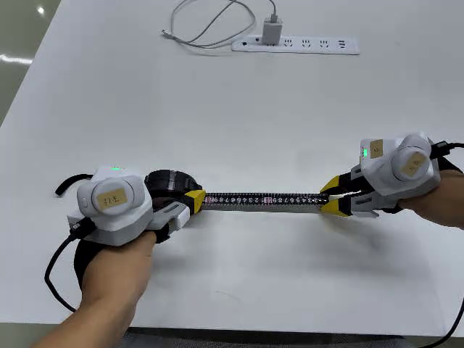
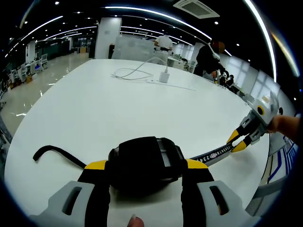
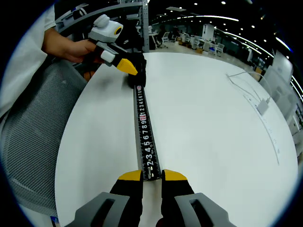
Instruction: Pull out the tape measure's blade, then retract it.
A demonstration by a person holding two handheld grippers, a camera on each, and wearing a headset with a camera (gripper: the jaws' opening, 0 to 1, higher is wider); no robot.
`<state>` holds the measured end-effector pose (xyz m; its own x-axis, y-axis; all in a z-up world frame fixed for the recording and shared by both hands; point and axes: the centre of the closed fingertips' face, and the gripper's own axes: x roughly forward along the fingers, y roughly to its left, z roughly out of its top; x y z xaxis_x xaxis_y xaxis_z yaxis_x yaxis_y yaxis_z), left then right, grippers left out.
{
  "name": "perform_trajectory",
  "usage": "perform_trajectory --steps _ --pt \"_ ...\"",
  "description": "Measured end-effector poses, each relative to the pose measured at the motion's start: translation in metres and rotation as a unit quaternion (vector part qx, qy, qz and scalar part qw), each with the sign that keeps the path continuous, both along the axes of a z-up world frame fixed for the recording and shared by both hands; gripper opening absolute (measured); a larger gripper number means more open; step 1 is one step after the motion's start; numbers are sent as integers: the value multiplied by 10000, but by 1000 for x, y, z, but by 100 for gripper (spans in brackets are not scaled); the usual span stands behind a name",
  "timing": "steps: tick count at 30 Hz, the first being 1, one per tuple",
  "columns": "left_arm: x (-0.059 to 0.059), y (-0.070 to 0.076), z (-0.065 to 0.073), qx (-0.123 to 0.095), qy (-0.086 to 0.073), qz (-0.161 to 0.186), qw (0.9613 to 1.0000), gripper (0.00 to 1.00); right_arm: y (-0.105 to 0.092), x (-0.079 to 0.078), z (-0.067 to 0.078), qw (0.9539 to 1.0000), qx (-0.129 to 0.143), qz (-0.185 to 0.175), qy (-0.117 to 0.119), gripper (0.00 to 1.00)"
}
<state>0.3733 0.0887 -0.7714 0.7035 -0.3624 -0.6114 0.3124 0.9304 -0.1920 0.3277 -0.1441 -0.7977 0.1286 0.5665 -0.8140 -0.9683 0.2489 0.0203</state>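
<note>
One black tape measure (image 1: 168, 181) sits on a white table (image 1: 217, 116), squeezed between the left gripper's (image 1: 187, 194) jaws. To its right, one blade (image 1: 261, 198) stretches out, its tip pinched by the right gripper (image 1: 332, 196).

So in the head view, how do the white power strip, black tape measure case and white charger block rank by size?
1. white power strip: longest.
2. black tape measure case: shorter but bulkier, nearer the camera and partly hidden by the left gripper, so these two are unsure.
3. white charger block: smallest.
</note>
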Motion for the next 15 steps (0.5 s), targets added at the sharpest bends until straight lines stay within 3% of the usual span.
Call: perform_trajectory --steps 15 --pt "1 1 -1 -54 18 11 10000 56 22 8 0 9998 164 50 -43 11"
